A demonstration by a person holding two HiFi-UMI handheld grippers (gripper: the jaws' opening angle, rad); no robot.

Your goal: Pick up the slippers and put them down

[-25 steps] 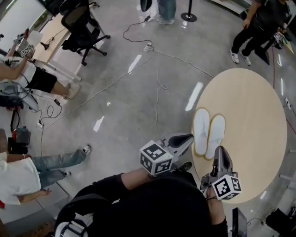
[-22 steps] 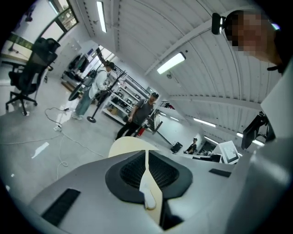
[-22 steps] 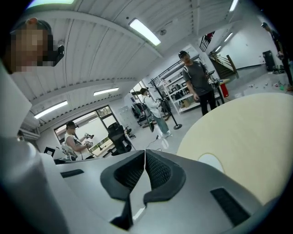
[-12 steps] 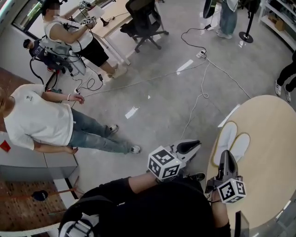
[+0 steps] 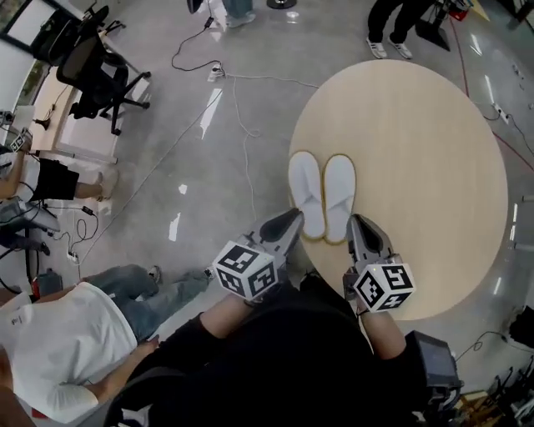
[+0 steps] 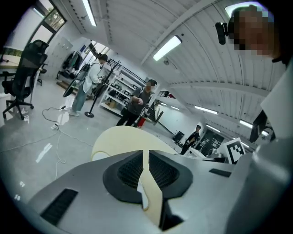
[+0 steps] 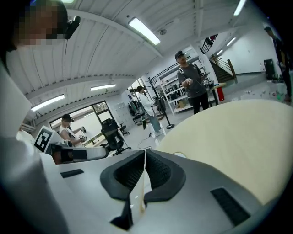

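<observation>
Two white slippers lie side by side on the round beige table [image 5: 425, 150], toes pointing away from me: the left slipper [image 5: 307, 190] and the right slipper [image 5: 339, 192]. My left gripper [image 5: 294, 218] is shut and empty, with its tip just left of the left slipper's heel at the table's edge. On the other side my right gripper [image 5: 357, 221] is also shut and empty, close to the right slipper's heel. In the left gripper view the closed jaws [image 6: 145, 153] point over the table [image 6: 123, 137]. The right gripper view shows shut jaws [image 7: 144, 153] and the tabletop [image 7: 238, 132].
Cables [image 5: 242, 125] trail over the grey floor left of the table. A black office chair [image 5: 100, 71] and a desk [image 5: 62, 125] stand at the far left. A person in a white shirt [image 5: 58, 342] is at the lower left, and another person's legs [image 5: 392, 25] are beyond the table.
The head view has swung, so the table now sits in the middle. Both grippers have come forward and lower, and now flank the slippers' heels. Both stay shut.
</observation>
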